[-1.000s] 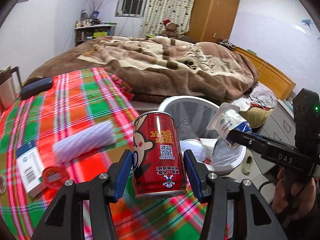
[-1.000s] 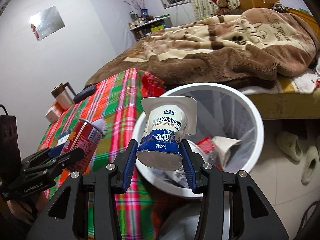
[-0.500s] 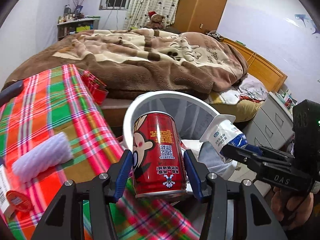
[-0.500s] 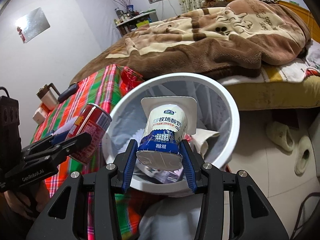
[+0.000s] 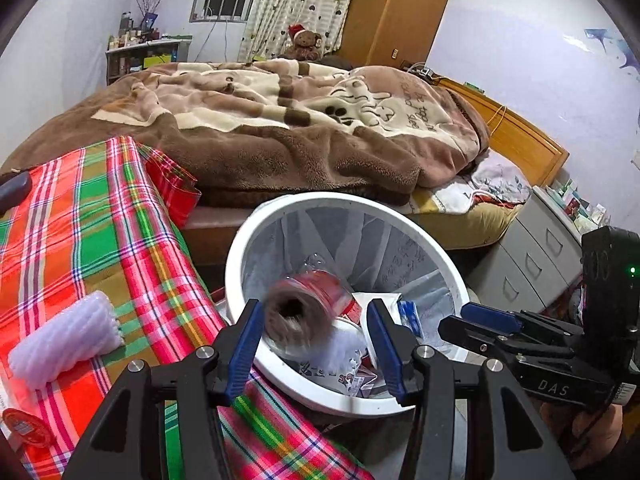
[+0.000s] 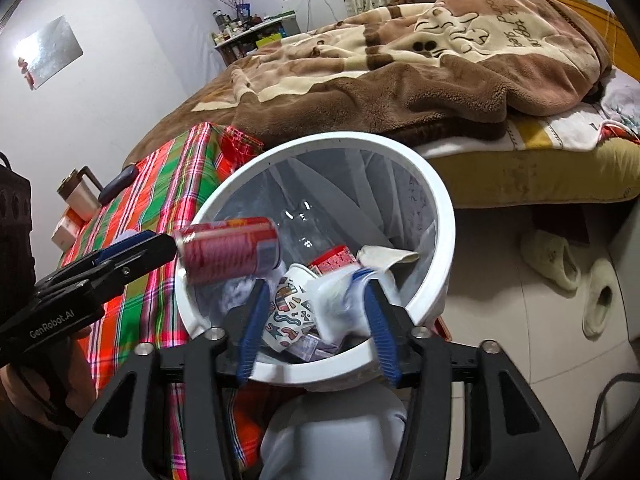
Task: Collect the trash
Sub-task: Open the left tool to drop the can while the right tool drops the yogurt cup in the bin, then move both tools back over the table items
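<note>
Left gripper [image 5: 316,342]: jaws released. The red drink can [image 5: 308,306], blurred, is clear of the pads, over the round white trash bin [image 5: 424,232]. Right gripper [image 6: 316,326]: jaws just opening, white yogurt cup [image 6: 340,300] blurred between them, over the bin.

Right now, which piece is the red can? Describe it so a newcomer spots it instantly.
Find the white bin between the plaid table and the bed. The red can is over its table-side rim, lying sideways and motion-blurred, just off the left gripper. It is the only red cylinder in mid-air, unlike the scraps settled inside.
</note>
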Demonstrator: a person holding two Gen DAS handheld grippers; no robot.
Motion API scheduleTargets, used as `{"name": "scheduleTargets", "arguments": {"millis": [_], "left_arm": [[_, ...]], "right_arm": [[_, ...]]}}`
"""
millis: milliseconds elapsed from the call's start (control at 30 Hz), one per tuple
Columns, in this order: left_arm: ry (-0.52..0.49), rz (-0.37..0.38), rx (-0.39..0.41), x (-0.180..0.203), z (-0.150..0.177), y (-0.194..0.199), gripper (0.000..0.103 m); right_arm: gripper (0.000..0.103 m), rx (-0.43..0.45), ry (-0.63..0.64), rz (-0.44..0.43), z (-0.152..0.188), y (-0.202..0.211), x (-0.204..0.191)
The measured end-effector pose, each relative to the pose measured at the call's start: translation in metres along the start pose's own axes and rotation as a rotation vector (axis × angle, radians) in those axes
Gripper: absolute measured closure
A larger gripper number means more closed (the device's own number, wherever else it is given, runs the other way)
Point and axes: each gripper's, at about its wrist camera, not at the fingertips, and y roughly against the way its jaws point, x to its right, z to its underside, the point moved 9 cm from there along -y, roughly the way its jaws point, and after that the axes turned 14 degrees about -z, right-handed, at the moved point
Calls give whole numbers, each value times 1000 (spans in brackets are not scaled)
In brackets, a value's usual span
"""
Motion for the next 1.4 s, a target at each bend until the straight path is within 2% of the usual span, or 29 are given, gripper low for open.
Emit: {"name": "scheduleTargets", "arguments": {"millis": [200, 467, 1400], "left_arm": [[25, -12, 9, -11, 2, 14, 50], [57, -47, 9, -30, 21, 33, 50], [213, -223, 40, -122, 88, 101, 50]], "right_arm": [[47, 10, 23, -20, -2, 4, -10], [47, 11, 58, -57, 0, 6, -30], [47, -45, 205, -217, 29, -8, -118]]}}
